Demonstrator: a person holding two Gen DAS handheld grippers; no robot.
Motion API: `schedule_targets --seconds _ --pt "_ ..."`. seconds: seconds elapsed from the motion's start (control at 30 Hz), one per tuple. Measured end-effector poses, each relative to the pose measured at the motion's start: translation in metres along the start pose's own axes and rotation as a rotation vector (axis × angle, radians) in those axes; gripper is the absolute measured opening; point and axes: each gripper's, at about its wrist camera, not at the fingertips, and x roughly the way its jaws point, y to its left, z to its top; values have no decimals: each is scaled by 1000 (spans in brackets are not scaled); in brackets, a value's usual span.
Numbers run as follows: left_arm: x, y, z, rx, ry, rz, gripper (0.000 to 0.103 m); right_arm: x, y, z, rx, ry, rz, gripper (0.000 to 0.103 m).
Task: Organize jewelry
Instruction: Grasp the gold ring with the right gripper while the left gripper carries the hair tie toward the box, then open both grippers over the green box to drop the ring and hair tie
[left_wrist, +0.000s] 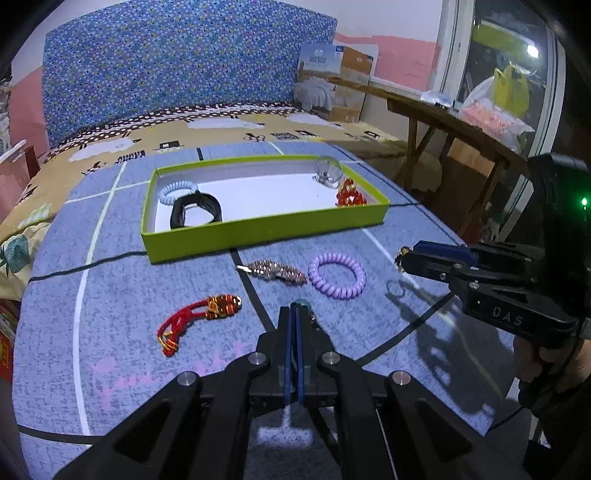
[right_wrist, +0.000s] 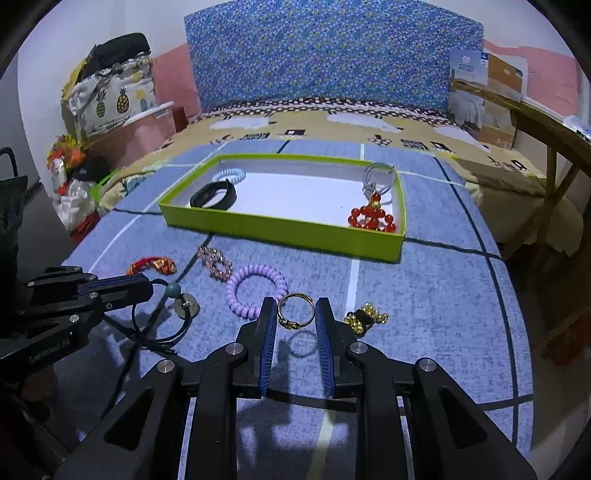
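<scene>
A green tray (left_wrist: 266, 230) (right_wrist: 280, 230) sits on the blue mat, holding a pale blue coil tie (left_wrist: 177, 190), a black band (left_wrist: 195, 210) (right_wrist: 213, 195), a clear ring (left_wrist: 327, 170) and red beads (left_wrist: 350, 194) (right_wrist: 371, 218). My left gripper (left_wrist: 295, 308) (right_wrist: 151, 286) is shut on a black cord necklace with a teal bead (right_wrist: 173, 290). My right gripper (right_wrist: 295, 314) (left_wrist: 400, 258) is shut on a gold ring (right_wrist: 295, 310), held above the mat. A purple coil tie (left_wrist: 337, 275) (right_wrist: 256, 290), pink beaded bracelet (left_wrist: 277, 271) (right_wrist: 216, 262), red cord bracelet (left_wrist: 195, 321) (right_wrist: 153, 265) and gold bead piece (right_wrist: 365, 317) lie loose.
A blue patterned board (left_wrist: 177, 70) stands behind the bed. A wooden table (left_wrist: 454, 122) with bags is at the right. Cardboard boxes (left_wrist: 343, 85) stand at the back right. Bags and clutter (right_wrist: 107, 96) pile at the left.
</scene>
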Motion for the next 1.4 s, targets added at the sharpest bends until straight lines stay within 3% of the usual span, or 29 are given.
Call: schedule_targets --seconds 0.4,0.73,1.4 --pt "-13 9 38 16 -86 5 2 -5 0 14 -10 -36 4 22" --pt "1 22 77 40 -122 48 2 2 -7 44 -31 -74 -9 22" --pt "87 57 144 42 -57 89 2 83 -37 104 -32 -38 -12 22"
